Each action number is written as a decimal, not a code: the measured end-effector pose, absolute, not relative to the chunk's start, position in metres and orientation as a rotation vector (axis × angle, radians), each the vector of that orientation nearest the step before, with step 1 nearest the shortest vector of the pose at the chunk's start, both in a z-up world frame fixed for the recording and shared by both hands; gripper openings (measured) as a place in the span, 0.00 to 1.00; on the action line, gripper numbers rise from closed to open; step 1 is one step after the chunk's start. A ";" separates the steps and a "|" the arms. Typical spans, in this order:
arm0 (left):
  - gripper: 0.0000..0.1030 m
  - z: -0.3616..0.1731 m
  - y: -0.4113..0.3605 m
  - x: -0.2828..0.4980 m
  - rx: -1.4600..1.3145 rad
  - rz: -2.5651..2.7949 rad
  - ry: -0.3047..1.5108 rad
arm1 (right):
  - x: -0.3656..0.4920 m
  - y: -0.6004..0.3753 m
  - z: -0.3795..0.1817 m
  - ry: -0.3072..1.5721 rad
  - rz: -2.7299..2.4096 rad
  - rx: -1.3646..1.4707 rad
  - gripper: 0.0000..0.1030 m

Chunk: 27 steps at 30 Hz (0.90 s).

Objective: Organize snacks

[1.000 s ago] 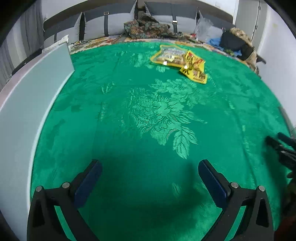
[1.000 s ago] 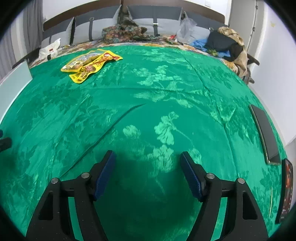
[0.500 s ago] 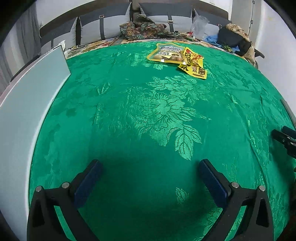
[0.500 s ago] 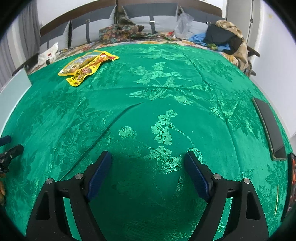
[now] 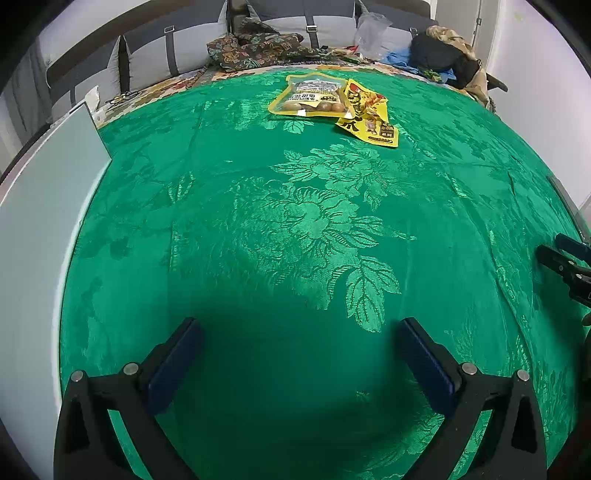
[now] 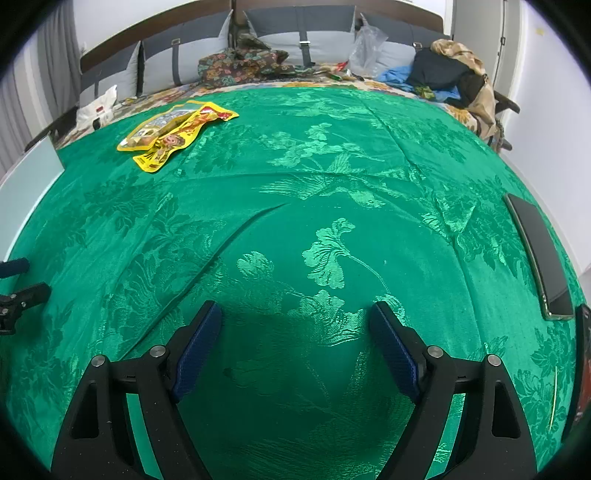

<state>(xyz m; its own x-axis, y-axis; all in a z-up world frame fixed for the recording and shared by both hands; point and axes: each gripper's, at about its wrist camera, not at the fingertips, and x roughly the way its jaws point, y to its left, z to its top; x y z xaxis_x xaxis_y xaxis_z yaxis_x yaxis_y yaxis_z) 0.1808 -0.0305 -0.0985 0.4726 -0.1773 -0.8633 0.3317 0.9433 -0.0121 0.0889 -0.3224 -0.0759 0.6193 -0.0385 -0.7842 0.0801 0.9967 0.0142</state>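
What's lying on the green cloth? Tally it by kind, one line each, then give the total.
Yellow snack packets: 2, one with a clear window and one printed, overlapping at the far side.
Dark flat devices: 2, one on the right edge of the cloth and one cut off by the frame edge.
Total: 4

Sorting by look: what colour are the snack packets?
Yellow snack packets, clearest in the left wrist view.

Both wrist cameras look steeply down from close above the green tablecloth, facing the sofa beyond its far edge. Both views share the yellow snack packets near that edge
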 end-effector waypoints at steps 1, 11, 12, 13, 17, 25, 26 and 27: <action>1.00 -0.098 -0.031 0.182 0.167 -0.314 1.043 | 0.089 -0.322 -0.076 0.900 -0.068 0.049 0.83; 1.00 -0.059 -0.040 0.271 0.132 -0.400 1.057 | 0.089 -0.322 -0.076 0.900 -0.068 0.050 0.83; 1.00 -0.051 -0.046 0.291 0.139 -0.417 1.049 | 0.089 -0.322 -0.076 0.900 -0.068 0.050 0.83; 1.00 -0.047 -0.050 0.304 0.146 -0.422 1.043 | 0.089 -0.322 -0.076 0.900 -0.068 0.050 0.83; 1.00 -0.036 -0.073 0.366 0.159 -0.433 1.042 | 0.089 -0.322 -0.076 0.900 -0.068 0.050 0.83; 1.00 -0.068 -0.131 0.449 0.167 -0.486 1.152 | 0.089 -0.322 -0.076 0.899 -0.068 0.051 0.83; 0.99 -0.073 -0.132 0.453 0.175 -0.460 1.157 | 0.089 -0.322 -0.076 0.899 -0.068 0.051 0.84; 0.87 -0.078 -0.130 0.456 0.165 -0.440 1.162 | 0.089 -0.322 -0.076 0.899 -0.068 0.051 0.84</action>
<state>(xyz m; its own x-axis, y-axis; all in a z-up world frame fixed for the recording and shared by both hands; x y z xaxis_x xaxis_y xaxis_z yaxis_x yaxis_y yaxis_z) 0.4562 -0.1298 -0.0778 0.3235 -0.2496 -0.9127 0.4177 0.9032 -0.0990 0.0885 -0.3219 -0.0759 0.6205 -0.0376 -0.7833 0.0804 0.9966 0.0158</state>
